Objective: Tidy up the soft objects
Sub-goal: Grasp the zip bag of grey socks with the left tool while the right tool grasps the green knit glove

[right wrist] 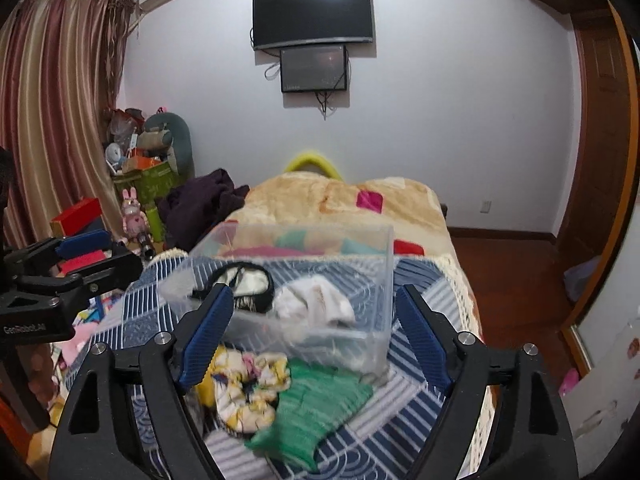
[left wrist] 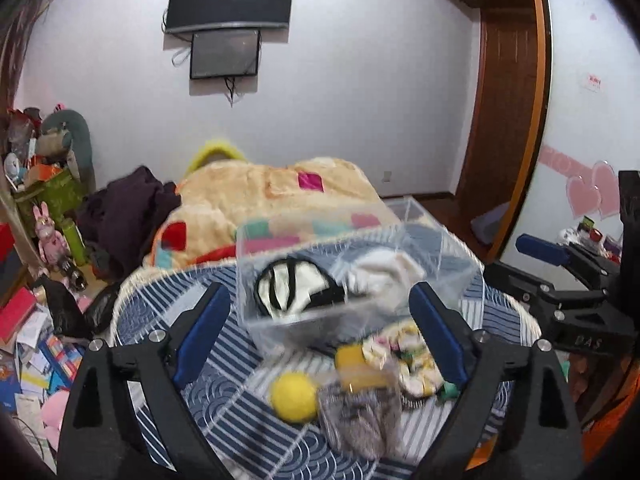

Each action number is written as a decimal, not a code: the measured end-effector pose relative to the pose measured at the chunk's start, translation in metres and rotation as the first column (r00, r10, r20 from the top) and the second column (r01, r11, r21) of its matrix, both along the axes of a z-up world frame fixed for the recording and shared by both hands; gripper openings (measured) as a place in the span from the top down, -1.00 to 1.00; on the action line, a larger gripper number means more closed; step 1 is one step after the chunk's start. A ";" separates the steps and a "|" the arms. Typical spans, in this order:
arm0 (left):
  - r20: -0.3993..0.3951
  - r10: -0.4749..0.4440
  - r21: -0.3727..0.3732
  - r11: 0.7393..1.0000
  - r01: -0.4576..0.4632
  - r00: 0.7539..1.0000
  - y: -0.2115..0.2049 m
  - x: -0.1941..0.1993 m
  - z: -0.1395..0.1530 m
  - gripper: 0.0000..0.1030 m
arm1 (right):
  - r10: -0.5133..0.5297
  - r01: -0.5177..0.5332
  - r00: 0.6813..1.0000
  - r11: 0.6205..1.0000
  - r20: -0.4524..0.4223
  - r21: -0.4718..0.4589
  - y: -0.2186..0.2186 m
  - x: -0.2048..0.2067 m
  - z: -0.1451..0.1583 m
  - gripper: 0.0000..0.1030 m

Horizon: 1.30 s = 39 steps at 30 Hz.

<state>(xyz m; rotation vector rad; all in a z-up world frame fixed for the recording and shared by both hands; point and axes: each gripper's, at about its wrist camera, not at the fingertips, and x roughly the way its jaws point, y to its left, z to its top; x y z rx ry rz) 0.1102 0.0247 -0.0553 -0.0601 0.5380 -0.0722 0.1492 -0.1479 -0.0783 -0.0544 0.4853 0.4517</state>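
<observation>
A clear plastic box stands on the striped bedspread. Inside it lie a black-and-cream eye mask and a white cloth. In front of the box lie a yellow ball, a grey sock with a yellow cuff, a floral scrunchie and a green knitted cloth. My left gripper is open and empty above the pile. My right gripper is open and empty above the scrunchie and the green cloth.
A beige patchwork blanket and dark purple clothes lie further up the bed. Toys, boxes and papers crowd the floor on the left. A wooden door is at the right.
</observation>
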 end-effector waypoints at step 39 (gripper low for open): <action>-0.200 -0.145 -0.171 0.979 0.112 0.969 -0.016 -0.022 -0.081 0.44 | 0.022 -0.011 0.976 0.999 -0.218 0.049 -0.027 -0.011 -0.068 0.88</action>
